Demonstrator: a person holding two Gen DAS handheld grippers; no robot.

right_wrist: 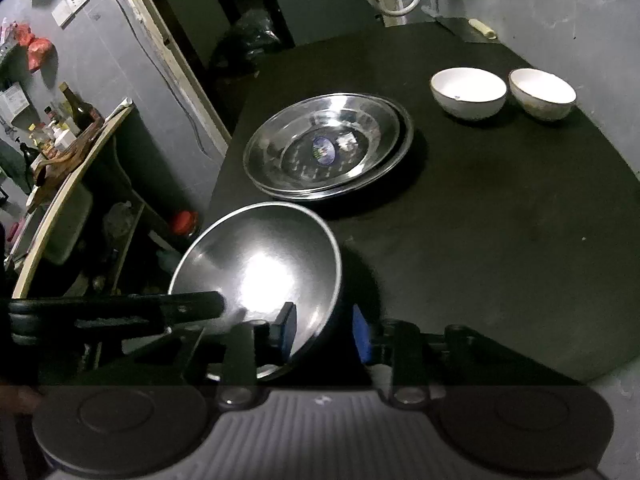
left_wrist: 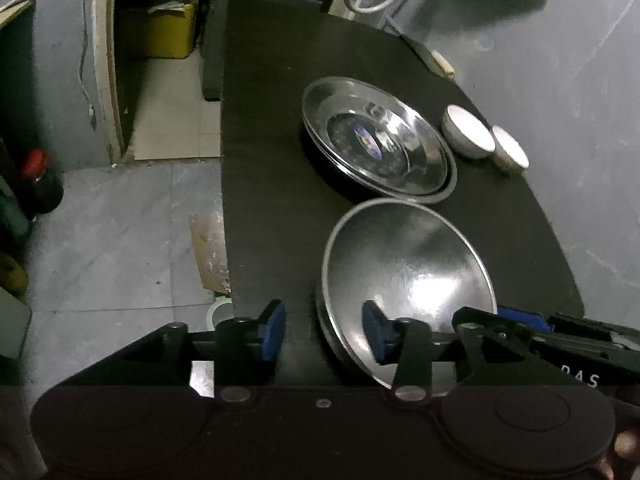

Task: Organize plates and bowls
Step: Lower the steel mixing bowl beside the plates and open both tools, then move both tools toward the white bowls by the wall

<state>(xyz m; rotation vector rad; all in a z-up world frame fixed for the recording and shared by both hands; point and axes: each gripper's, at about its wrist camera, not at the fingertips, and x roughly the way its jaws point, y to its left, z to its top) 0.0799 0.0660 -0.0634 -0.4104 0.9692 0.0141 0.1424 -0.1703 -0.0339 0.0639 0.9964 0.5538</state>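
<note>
A steel plate [left_wrist: 408, 268] lies tilted at the near edge of the black table [left_wrist: 272, 160]; it also shows in the right wrist view [right_wrist: 260, 264]. My left gripper [left_wrist: 324, 330] is open, its jaws astride the plate's near rim. My right gripper [right_wrist: 324, 330] is open too, its jaws either side of the plate's right rim. Two stacked steel plates [left_wrist: 376, 144] [right_wrist: 324, 148] sit in the middle of the table. Two white bowls [right_wrist: 468, 92] [right_wrist: 542, 94] stand side by side at the far right; they also show in the left wrist view [left_wrist: 468, 130] [left_wrist: 510, 152].
The table's left edge drops to a tiled floor [left_wrist: 112, 240]. A red-capped bottle [left_wrist: 40, 184] and a yellow box [left_wrist: 168, 32] stand on the floor. A cluttered shelf with bottles [right_wrist: 68, 128] is left of the table. A grey wall [right_wrist: 580, 20] lies behind the bowls.
</note>
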